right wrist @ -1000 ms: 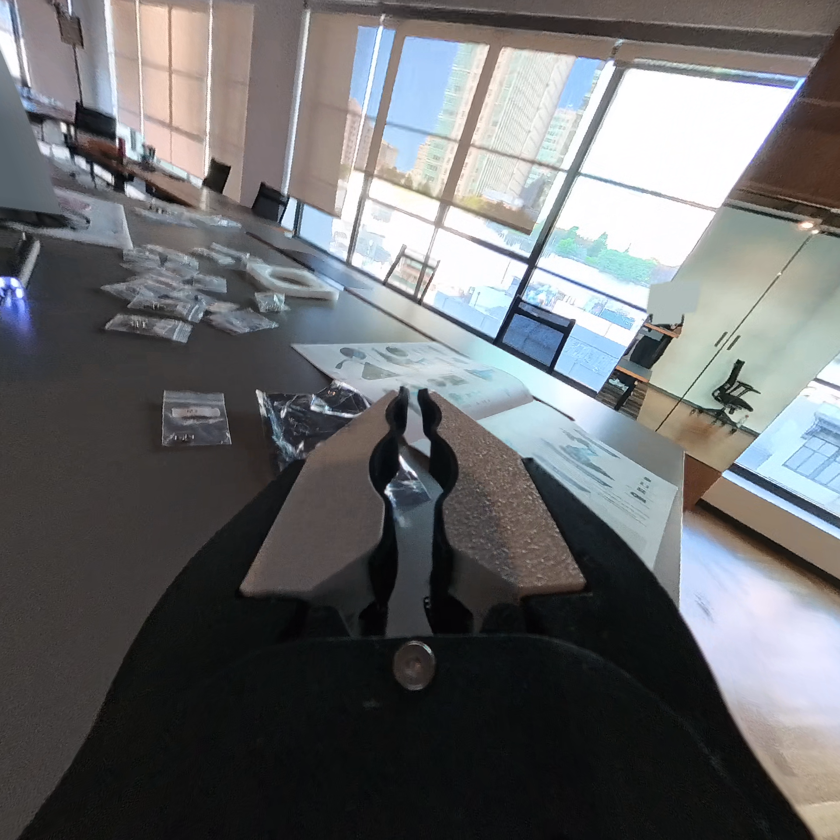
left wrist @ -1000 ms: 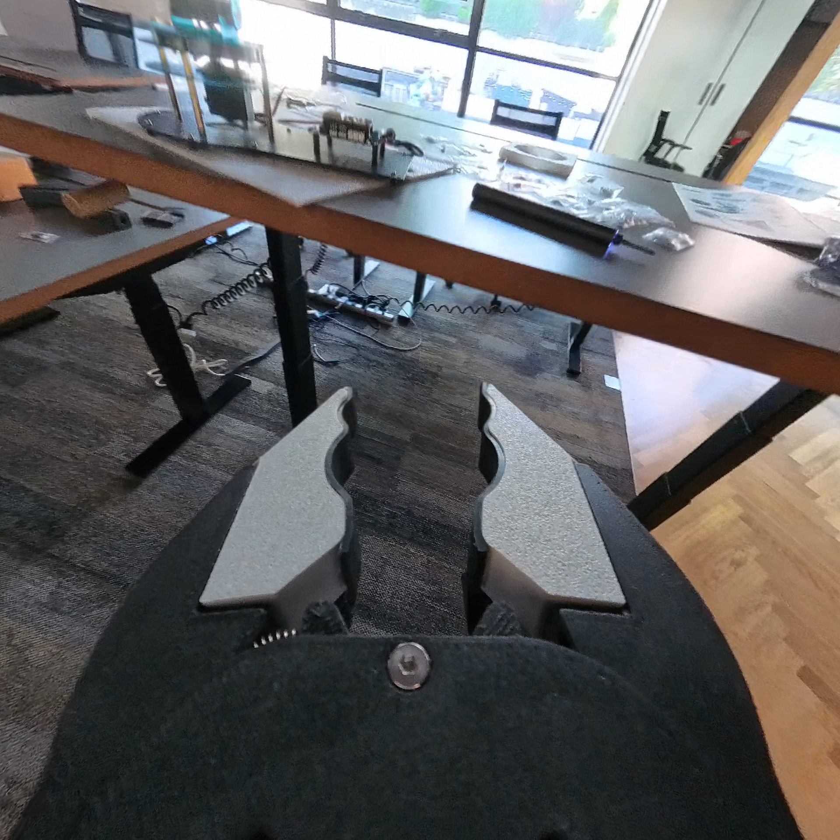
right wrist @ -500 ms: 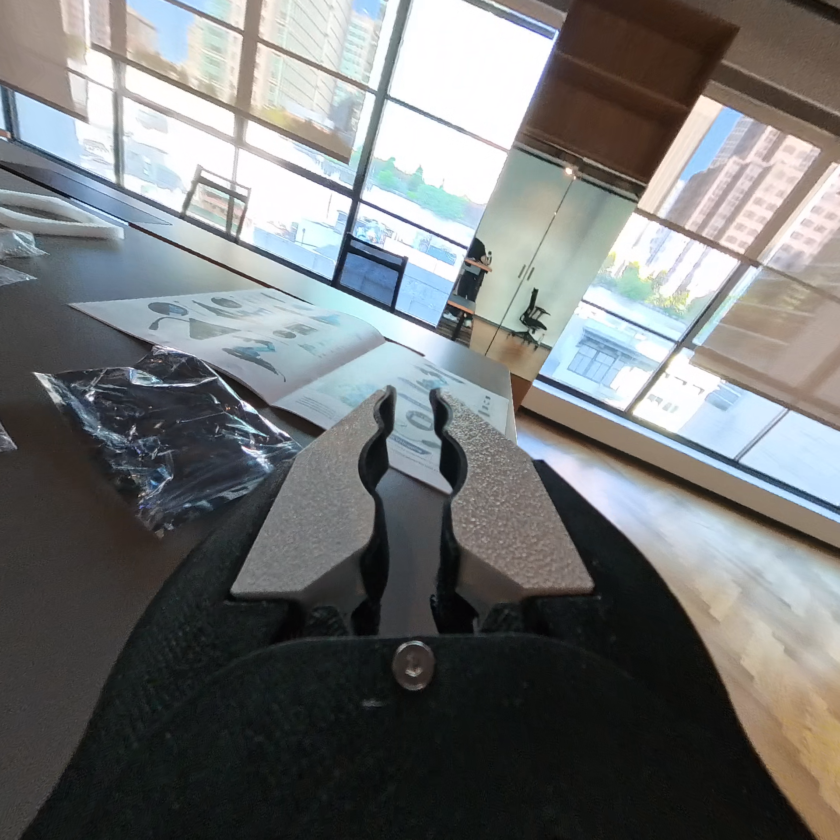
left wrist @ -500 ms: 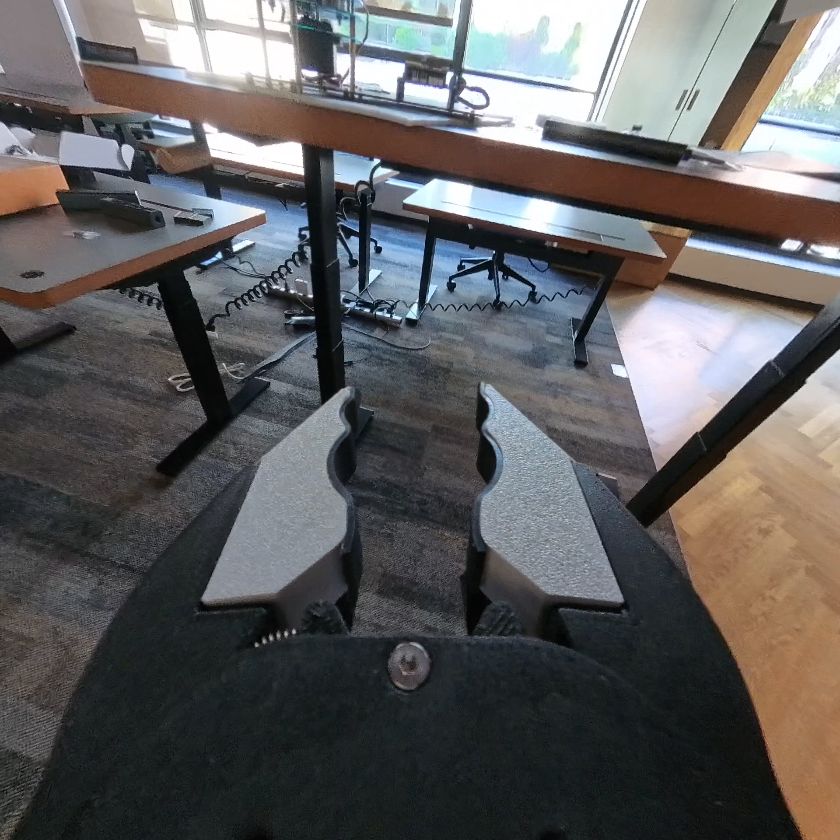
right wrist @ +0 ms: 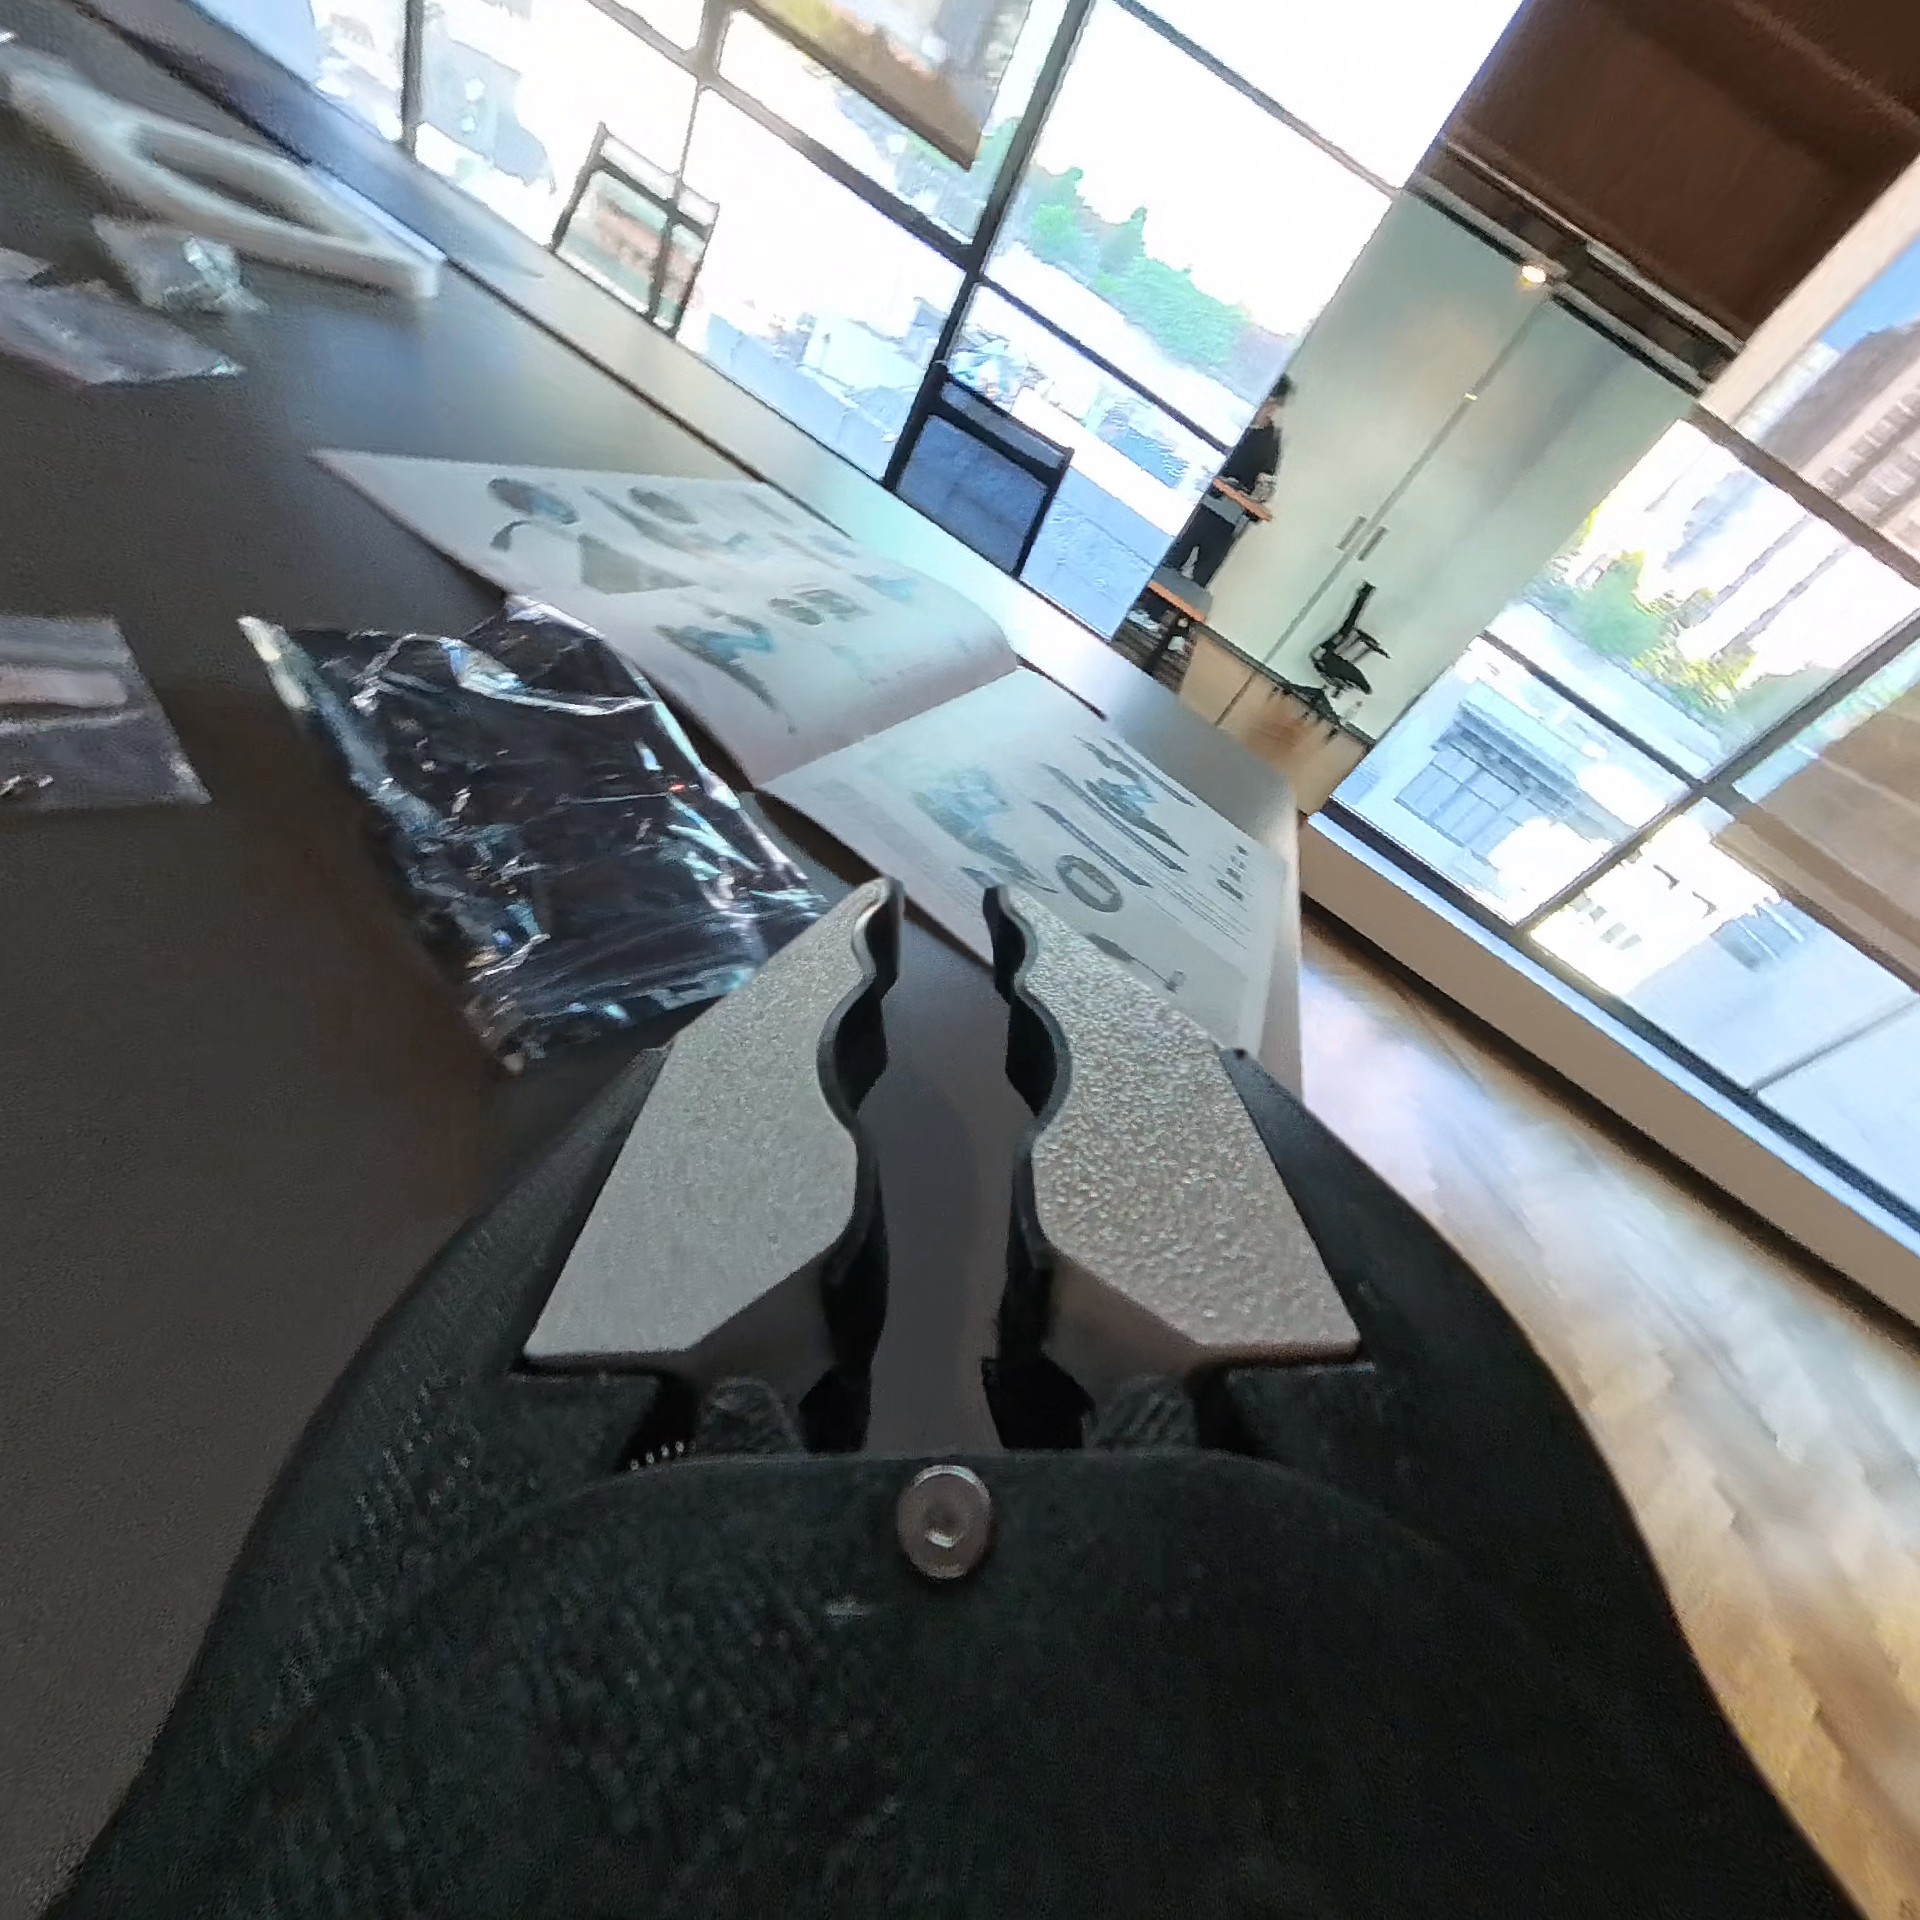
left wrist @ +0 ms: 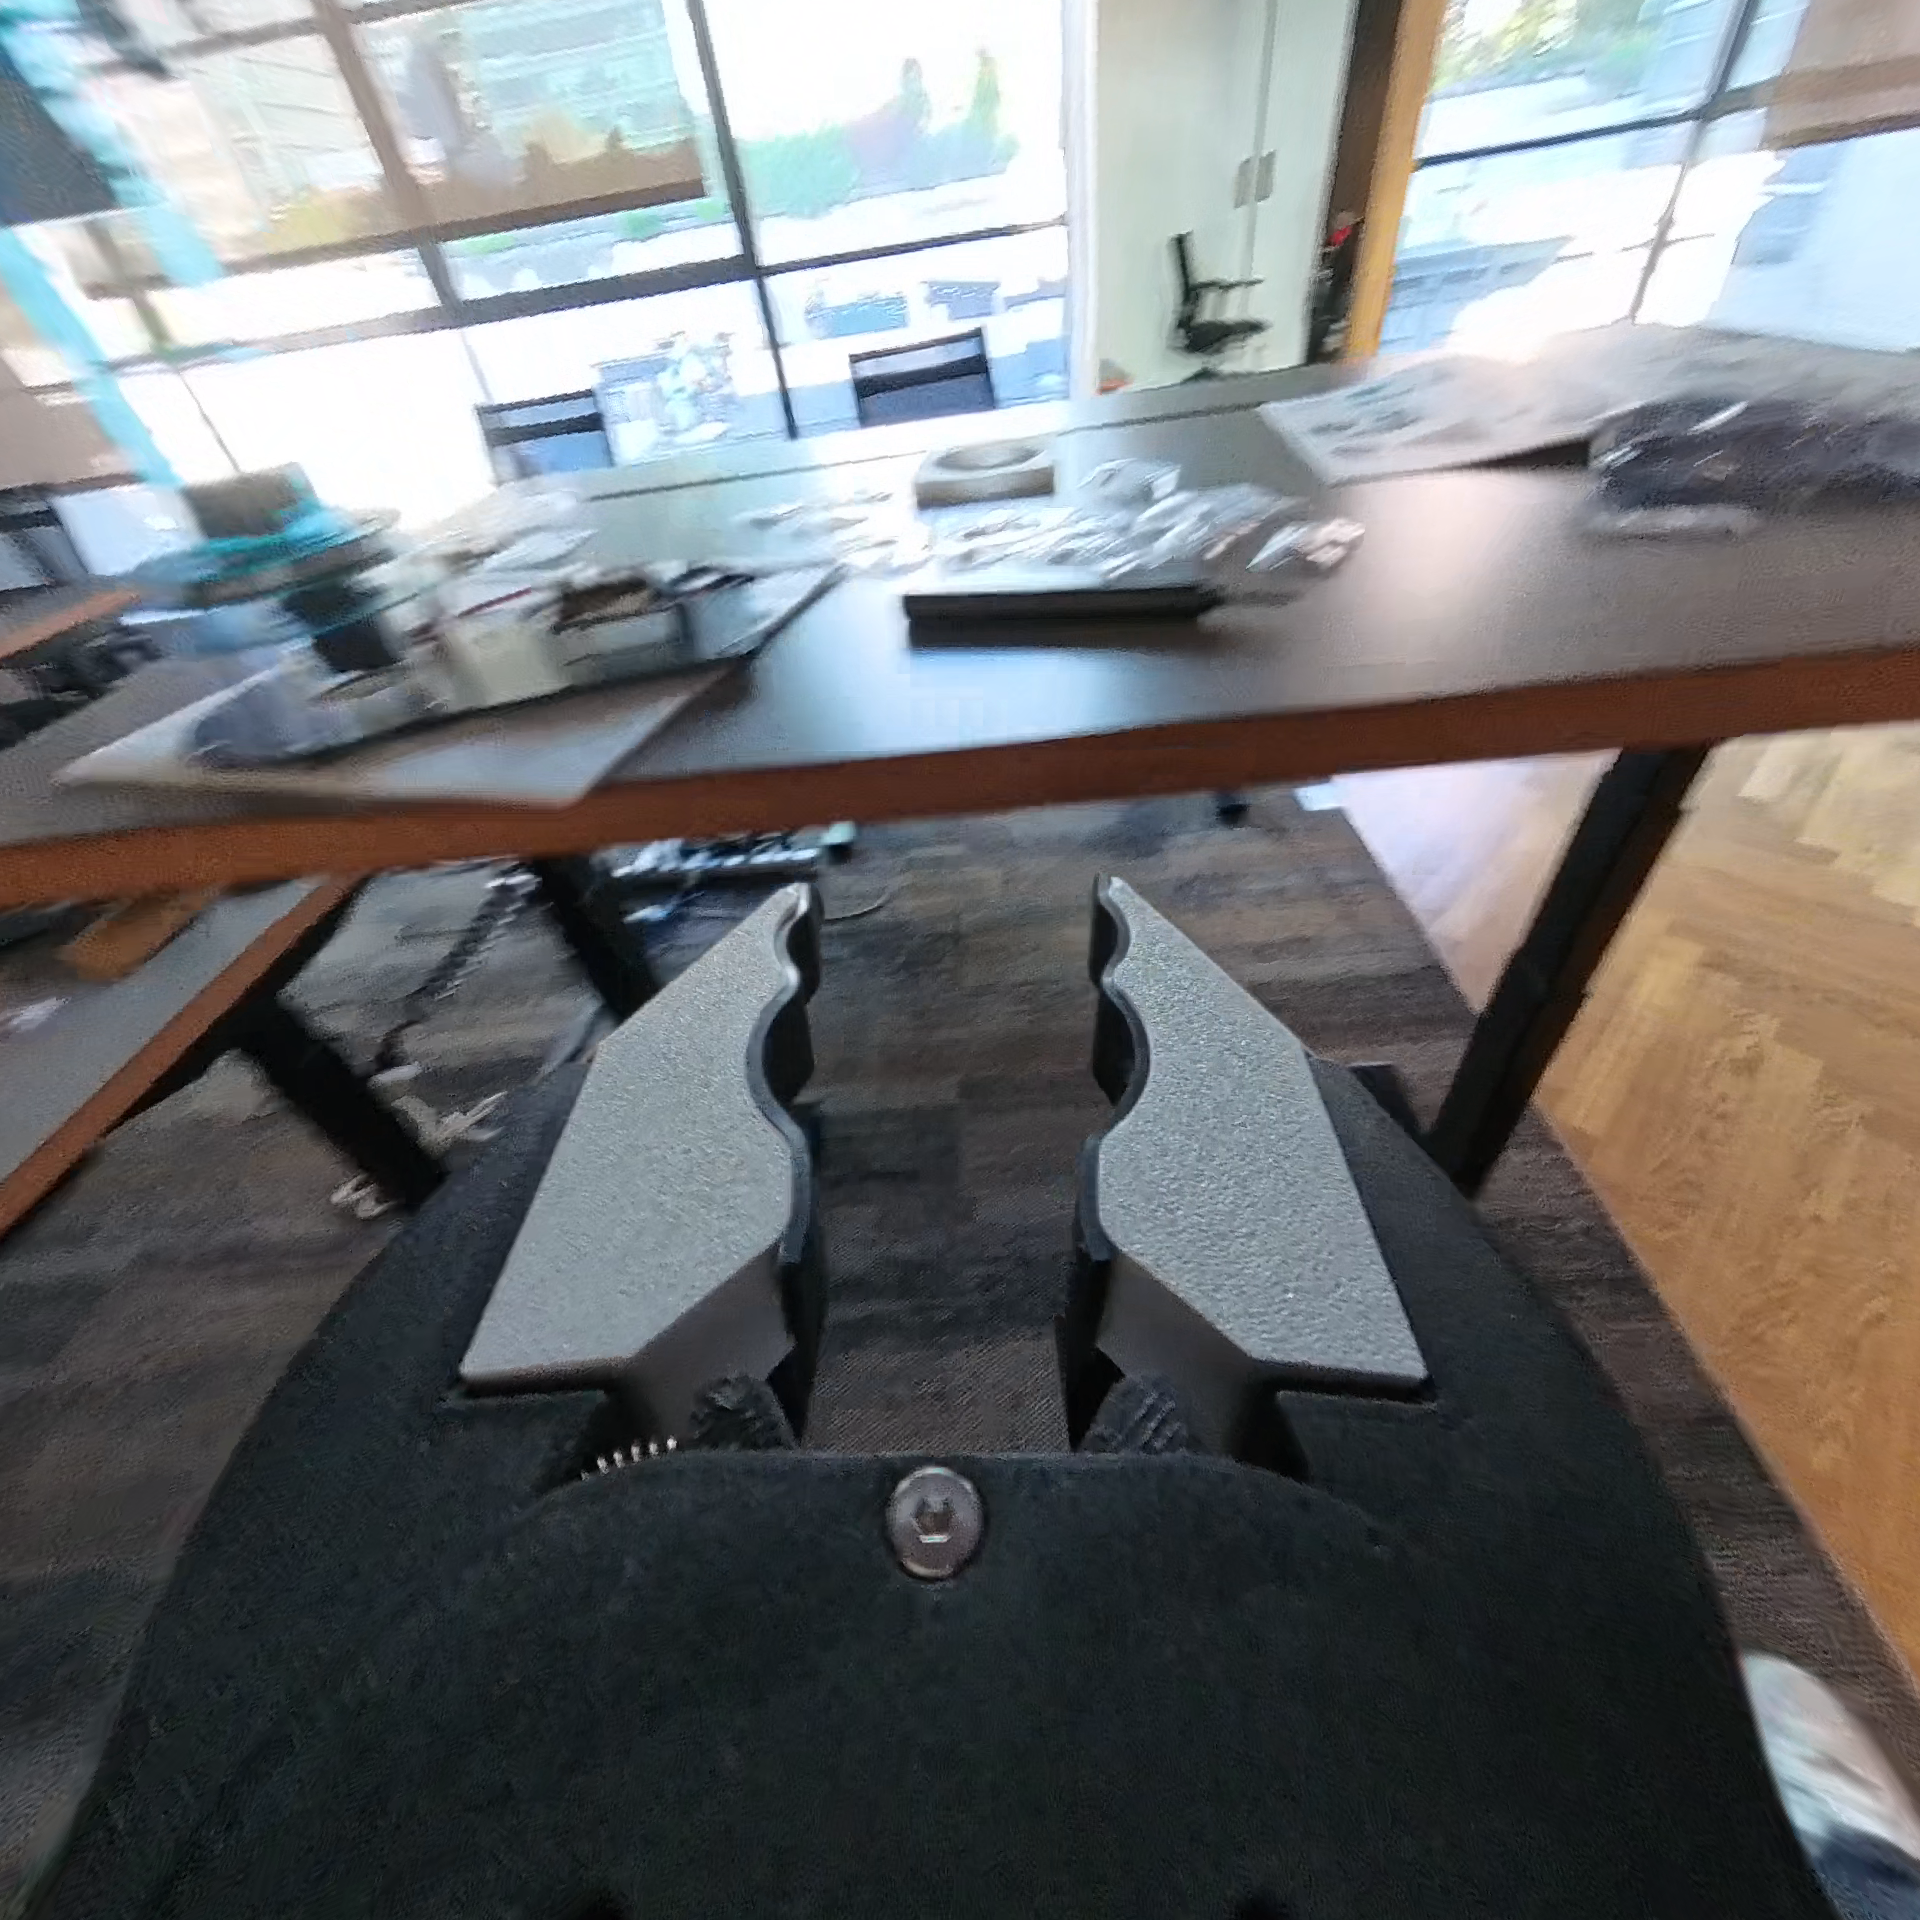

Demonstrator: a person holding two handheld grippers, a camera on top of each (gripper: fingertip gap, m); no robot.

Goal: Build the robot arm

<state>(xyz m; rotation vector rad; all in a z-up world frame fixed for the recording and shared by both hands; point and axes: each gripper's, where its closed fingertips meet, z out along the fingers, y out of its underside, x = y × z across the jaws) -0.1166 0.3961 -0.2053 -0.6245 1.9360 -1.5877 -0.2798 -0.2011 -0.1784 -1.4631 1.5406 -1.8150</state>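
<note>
My left gripper (left wrist: pixel 951 914) is open and empty. It hangs over the dark carpet, below and in front of the dark table's wooden edge (left wrist: pixel 1143 758). My right gripper (right wrist: pixel 940 904) is open by a narrow gap and holds nothing. It hovers low over the table top near its right end. A crumpled dark plastic bag (right wrist: pixel 540 821) lies just left of its tips, and an open illustrated booklet (right wrist: pixel 748 592) lies just beyond them. The bag also shows in the left wrist view (left wrist: pixel 1766 457).
On the table lie a long black bar (left wrist: pixel 1049 603), several small clear bags (left wrist: pixel 1174 520), a white ring-shaped tray (left wrist: pixel 987 468) and a blurred assembly with teal parts (left wrist: pixel 312 582). A black table leg (left wrist: pixel 1548 966) stands right; a lower desk (left wrist: pixel 104 1039) left. A person (right wrist: pixel 1236 478) stands far off. There is about 60 cm between the tips of the two grippers.
The left gripper dipped below table height, then rose and swung right so the table top shows again. The right gripper swung right along the table, and its jaws opened slightly.
</note>
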